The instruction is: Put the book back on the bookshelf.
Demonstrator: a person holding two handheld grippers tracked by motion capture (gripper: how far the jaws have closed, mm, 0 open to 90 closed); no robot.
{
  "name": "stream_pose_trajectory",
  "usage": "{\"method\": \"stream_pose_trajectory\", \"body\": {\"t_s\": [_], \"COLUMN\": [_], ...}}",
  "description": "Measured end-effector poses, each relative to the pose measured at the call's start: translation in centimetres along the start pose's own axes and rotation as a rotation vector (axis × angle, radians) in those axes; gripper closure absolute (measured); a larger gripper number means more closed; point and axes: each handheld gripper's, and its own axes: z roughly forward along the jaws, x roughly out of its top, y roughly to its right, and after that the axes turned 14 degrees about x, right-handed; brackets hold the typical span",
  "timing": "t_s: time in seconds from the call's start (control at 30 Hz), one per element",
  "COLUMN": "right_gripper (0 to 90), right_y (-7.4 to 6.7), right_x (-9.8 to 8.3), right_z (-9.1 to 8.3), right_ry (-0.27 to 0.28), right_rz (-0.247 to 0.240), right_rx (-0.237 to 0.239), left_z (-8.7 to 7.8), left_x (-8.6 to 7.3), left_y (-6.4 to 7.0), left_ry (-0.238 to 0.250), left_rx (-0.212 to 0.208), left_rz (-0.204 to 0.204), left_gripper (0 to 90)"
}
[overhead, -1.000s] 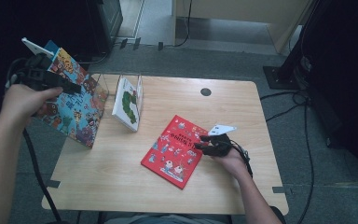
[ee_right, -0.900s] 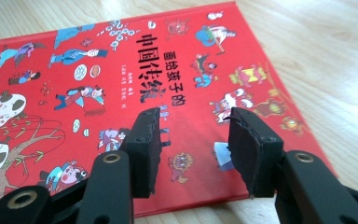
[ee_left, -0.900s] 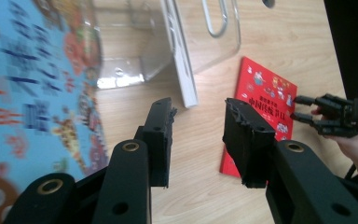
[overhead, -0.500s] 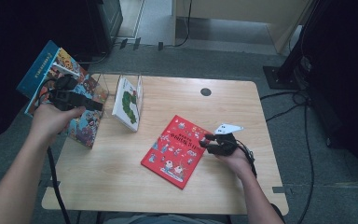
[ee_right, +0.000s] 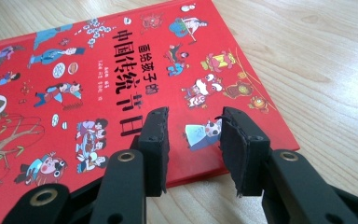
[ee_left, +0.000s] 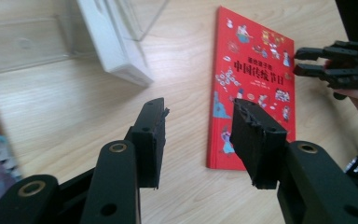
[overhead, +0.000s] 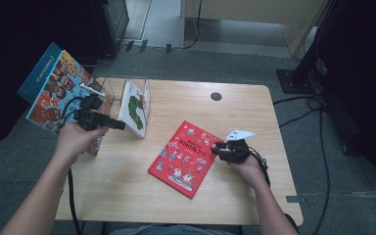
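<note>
A red picture book (overhead: 183, 156) lies flat at the table's middle. My right gripper (overhead: 214, 148) sits at its right edge, low over the wood. In the right gripper view (ee_right: 193, 135) the jaws have just been closing; the red book (ee_right: 74, 70) shows past their gap and no pad presses on it. My left gripper (overhead: 120, 125) points right, beside a colourful blue-spined book (overhead: 54, 90) that leans at the table's left end. Its jaws (ee_left: 198, 126) have just been opening, with nothing between them. Ahead of them lie the red book (ee_left: 256, 56) and the right gripper (ee_left: 303, 63).
A white book (overhead: 136, 107) stands upright in a clear acrylic holder (overhead: 147, 88) at the back left. A round cable hole (overhead: 216, 96) sits near the table's far edge. Bare wood (overhead: 127, 196) runs along the front. Cables and a black stand are on the floor at the right.
My left hand has come down and to the right, toward the table. The colourful book has tilted out to the left behind it. The right hand has stayed at the red book.
</note>
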Motion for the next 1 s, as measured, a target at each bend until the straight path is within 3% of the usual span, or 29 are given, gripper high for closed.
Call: {"method": "stream_pose_trajectory", "body": {"t_s": [0.17, 0.27, 0.5, 0.8, 1.0], "right_gripper": [62.4, 62.4, 62.6, 65.1, 69.3], "right_y": [0.0, -0.1, -0.2, -0.6, -1.1], "right_x": [-0.2, -0.4, -0.9, -1.7, -1.8], "right_z": [-0.2, -0.3, -0.6, -0.8, -0.7], "right_ry": [-0.004, -0.005, -0.005, 0.003, 0.014], "right_rz": [0.002, 0.006, 0.021, 0.043, 0.043], "right_rx": [-0.004, -0.004, -0.007, -0.002, -0.01], "left_z": [1.7, 2.8, 5.1, 7.7, 9.3], "left_x": [-0.5, -1.0, -1.8, -3.0, -3.8], "left_y": [0.6, 1.0, 1.8, 3.1, 3.3], "left_ry": [-0.02, -0.031, -0.055, -0.077, -0.061], "left_rx": [-0.023, -0.013, -0.069, -0.074, -0.08], "left_rz": [0.019, 0.028, 0.032, 0.113, 0.118], "left_gripper": [55.3, 54.3, 54.9, 74.7, 84.8]}}
